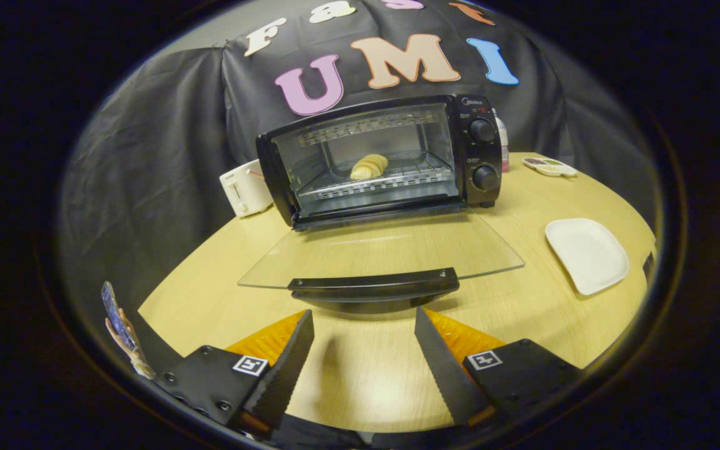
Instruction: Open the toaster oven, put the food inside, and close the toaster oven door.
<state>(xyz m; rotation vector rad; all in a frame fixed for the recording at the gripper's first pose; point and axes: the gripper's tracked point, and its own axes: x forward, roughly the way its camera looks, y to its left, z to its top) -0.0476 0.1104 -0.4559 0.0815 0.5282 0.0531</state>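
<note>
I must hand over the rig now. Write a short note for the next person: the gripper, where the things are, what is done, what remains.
Gripper: open, holding nothing, fingers apart just short of the door handle.
Toaster oven: stands at the back of the table; its glass door is folded down flat toward the fingers.
Food: a bread roll lies on the rack inside.
White plate: empty, to the right of the door.
Done: door opened, food put inside.
Left: lift the door by its handle and shut it.
</note>
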